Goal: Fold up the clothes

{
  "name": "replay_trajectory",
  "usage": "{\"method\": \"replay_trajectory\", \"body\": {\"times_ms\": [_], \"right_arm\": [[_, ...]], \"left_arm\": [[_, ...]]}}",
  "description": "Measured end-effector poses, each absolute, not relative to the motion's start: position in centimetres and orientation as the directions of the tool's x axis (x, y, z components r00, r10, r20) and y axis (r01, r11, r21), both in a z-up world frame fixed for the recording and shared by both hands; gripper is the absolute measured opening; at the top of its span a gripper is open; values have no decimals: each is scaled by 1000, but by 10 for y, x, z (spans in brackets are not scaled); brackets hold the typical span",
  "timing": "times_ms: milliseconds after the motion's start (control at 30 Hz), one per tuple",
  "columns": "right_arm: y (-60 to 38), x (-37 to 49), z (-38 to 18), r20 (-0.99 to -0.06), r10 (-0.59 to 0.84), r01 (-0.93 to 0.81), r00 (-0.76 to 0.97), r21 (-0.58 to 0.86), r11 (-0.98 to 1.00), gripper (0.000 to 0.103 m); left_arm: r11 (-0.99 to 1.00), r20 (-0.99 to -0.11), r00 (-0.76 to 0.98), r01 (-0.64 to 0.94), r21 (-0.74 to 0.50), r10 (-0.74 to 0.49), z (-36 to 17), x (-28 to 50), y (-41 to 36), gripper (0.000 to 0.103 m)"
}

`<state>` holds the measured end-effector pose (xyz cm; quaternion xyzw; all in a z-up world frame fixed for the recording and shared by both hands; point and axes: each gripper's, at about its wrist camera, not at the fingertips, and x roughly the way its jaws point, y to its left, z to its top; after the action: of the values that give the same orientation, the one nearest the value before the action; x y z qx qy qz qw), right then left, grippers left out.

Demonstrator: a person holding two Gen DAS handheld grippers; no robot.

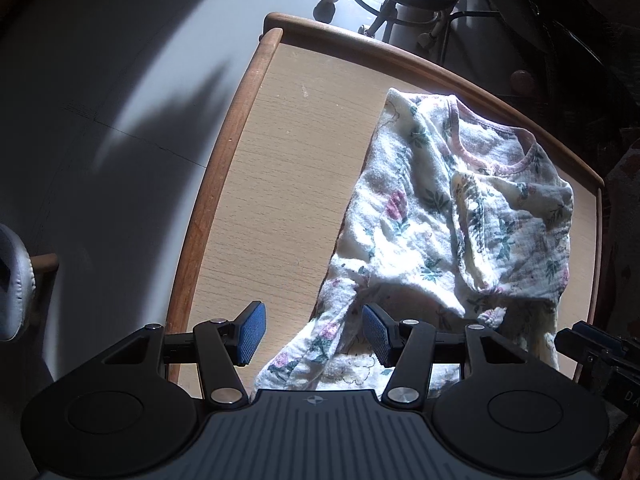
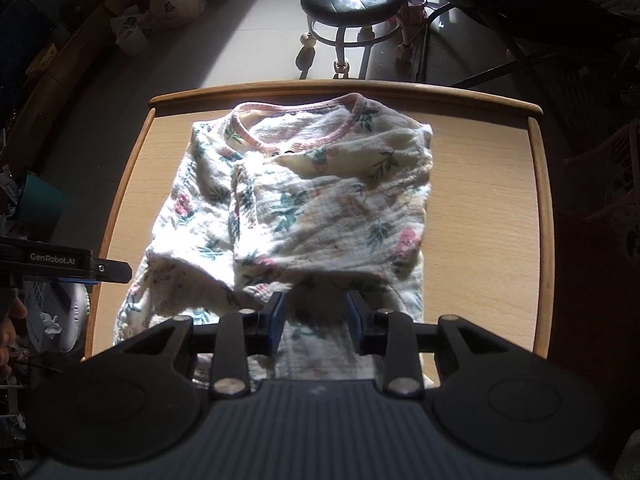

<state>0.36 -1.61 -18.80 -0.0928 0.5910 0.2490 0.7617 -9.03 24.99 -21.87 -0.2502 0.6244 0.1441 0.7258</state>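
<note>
A white floral top point(image 1: 460, 208) with a pink neckline lies crumpled and partly folded on a light wooden table point(image 1: 280, 160). Its neckline points to the table's far edge. In the left wrist view my left gripper point(image 1: 314, 334) hangs open over the near left part of the top, with a loose strip of cloth running between its blue pads, which do not press on it. In the right wrist view the top point(image 2: 320, 200) fills the table point(image 2: 480, 220), and my right gripper point(image 2: 316, 318) stands open just above its near hem, with nothing pinched.
A round black stool point(image 2: 352, 0) stands on the pale floor beyond the table. Plastic bags point(image 2: 168, 4) and clutter line the far left. A grey padded seat point(image 1: 12, 280) sits to the left of the table. The table has a raised wooden rim point(image 2: 536, 160).
</note>
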Motion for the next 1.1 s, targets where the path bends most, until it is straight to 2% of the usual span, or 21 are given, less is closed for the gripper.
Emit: {"method": "replay_trajectory", "body": {"times_ms": [333, 1100], "right_arm": [[-92, -21, -213, -965, 222, -379, 137, 156, 912, 35], [-90, -29, -253, -974, 176, -404, 143, 105, 908, 35]], "left_arm": [[882, -978, 177, -437, -176, -108, -242, -122, 229, 56], [918, -981, 188, -382, -110, -39, -252, -136, 219, 56]]}}
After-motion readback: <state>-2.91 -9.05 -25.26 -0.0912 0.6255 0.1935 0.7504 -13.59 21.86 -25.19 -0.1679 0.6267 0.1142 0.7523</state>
